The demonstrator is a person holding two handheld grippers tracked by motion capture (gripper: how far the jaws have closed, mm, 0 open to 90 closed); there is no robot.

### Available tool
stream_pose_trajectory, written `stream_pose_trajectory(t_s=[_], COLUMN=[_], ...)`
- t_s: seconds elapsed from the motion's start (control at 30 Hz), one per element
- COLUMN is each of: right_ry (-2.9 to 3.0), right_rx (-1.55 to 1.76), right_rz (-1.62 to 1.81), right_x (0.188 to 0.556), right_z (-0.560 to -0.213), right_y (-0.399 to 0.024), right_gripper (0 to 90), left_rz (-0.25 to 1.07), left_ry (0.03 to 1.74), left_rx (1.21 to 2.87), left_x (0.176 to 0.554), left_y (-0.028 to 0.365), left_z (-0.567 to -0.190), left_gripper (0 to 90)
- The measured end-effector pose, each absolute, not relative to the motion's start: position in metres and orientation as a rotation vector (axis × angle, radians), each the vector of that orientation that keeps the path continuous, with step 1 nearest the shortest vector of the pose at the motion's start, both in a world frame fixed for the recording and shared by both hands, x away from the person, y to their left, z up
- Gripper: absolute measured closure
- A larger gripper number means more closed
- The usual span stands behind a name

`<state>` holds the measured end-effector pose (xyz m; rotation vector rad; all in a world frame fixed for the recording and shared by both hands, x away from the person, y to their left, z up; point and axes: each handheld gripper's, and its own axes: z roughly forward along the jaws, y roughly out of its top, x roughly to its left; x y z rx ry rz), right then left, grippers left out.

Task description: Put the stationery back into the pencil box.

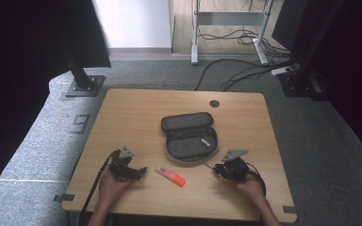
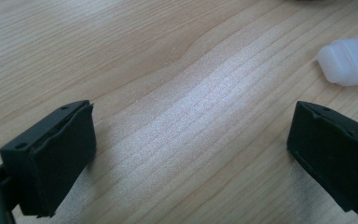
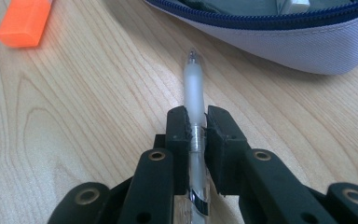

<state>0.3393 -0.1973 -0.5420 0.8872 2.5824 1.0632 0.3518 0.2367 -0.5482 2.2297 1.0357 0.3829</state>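
A grey pencil case (image 1: 190, 136) lies unzipped and open in the middle of the table; its grey wall with a blue zip (image 3: 279, 42) crosses the top of the right gripper view. An orange and white highlighter (image 1: 170, 175) lies in front of it, with its white end (image 2: 349, 60) and its orange cap (image 3: 25, 23) showing in the two gripper views. My right gripper (image 1: 215, 168) is shut on a clear white pen (image 3: 193, 88), whose tip points toward the case. My left gripper (image 1: 140, 171) rests open on the wood left of the highlighter, nothing between its jaws.
The wooden table (image 1: 122, 117) has a cable hole (image 1: 214, 103) at its back edge. Beyond it are grey carpet, black stand bases (image 1: 82, 87) and a white desk frame with cables (image 1: 235, 35).
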Motion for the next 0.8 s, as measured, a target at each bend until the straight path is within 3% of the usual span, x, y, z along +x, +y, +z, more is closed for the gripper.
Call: stream_pose_trajectory(t_s=[0.8], right_ry=[2.551], right_rx=[0.875], right_rz=[1.067], right_x=[0.328], right_z=[-0.526], right_y=[-0.199], right_gripper=[78.4], left_rz=[0.384], left_ry=[1.035], left_rx=[2.228], left_x=[0.352], left_y=[0.237], left_z=[-0.548], left_gripper=[1.1])
